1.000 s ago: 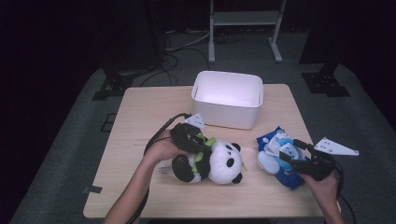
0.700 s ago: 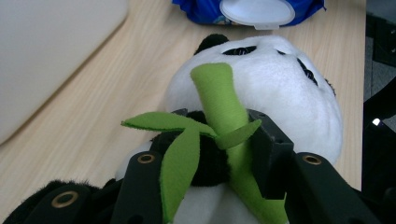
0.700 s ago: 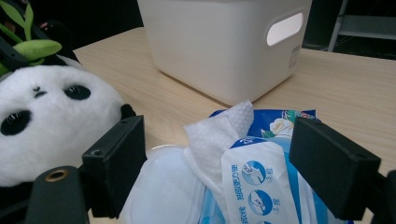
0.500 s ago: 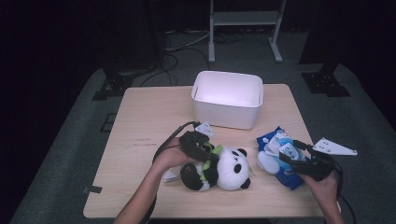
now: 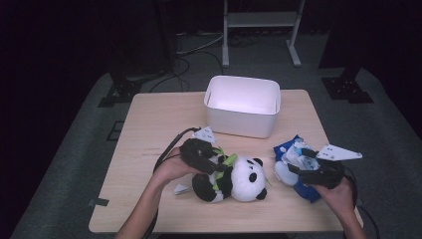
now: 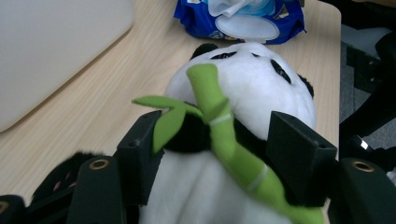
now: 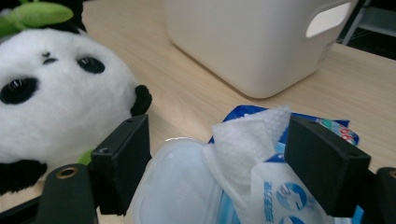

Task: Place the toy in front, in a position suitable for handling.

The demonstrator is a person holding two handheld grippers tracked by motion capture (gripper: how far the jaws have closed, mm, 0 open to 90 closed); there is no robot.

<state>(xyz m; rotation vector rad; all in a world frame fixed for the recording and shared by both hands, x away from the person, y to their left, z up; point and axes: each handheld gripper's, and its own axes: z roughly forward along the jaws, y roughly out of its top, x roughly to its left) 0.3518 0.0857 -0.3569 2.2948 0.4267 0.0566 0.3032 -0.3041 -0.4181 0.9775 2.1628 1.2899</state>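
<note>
Here the left tool (image 6: 215, 154) straddles the plush panda's (image 5: 234, 179) chest and green bamboo stalk (image 6: 224, 135), jaws spread. The panda lies on the table (image 5: 149, 134) before the white bin (image 5: 244, 107). Beside it, the right tool (image 7: 219, 163) stands open around the wet-wipe pack (image 7: 261, 186), a wipe (image 7: 247, 135) protruding.

A black-and-white plush panda (image 5: 234, 177) with a green fabric bamboo stalk (image 6: 224, 135), a blue plastic wipes pack (image 5: 293, 167), a white plastic bin (image 5: 244, 107), a pale wooden table (image 5: 149, 129)

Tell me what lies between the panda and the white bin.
Nothing visible. Bare table separates the panda, straddled by the left hand-held gripper, from the white bin. The wipes pack lies off to its side.
</note>
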